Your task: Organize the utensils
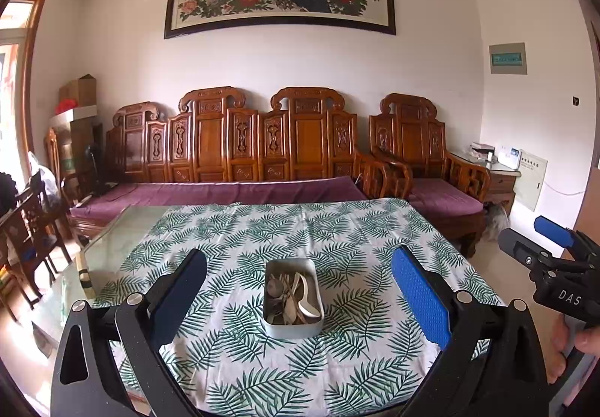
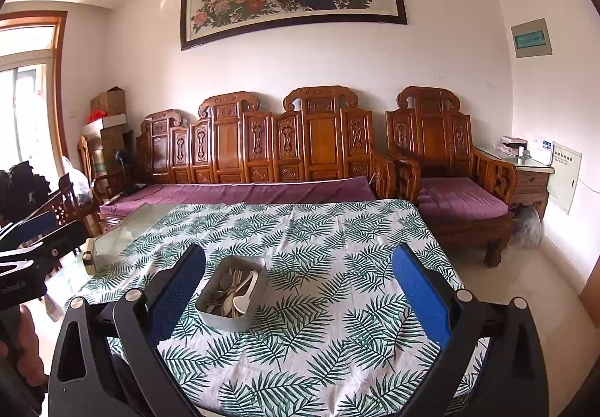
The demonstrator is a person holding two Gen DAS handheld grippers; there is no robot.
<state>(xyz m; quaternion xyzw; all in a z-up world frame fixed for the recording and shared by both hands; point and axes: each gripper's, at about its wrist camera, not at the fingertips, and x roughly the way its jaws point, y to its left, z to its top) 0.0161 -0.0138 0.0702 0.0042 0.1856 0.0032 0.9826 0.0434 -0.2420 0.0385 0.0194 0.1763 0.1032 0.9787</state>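
On the leaf-patterned tablecloth [image 1: 348, 233], a metal tin [image 1: 293, 297] is seen, filled with spoons [image 1: 300, 295] lying jumbled together. To its left side, the left gripper [image 1: 298, 295] is held above the table with its jaws spread wide, nothing between them. Further right, the right gripper [image 2: 298, 291] is likewise held wide apart and empty, the tin [image 2: 231, 292] lying near its left finger.
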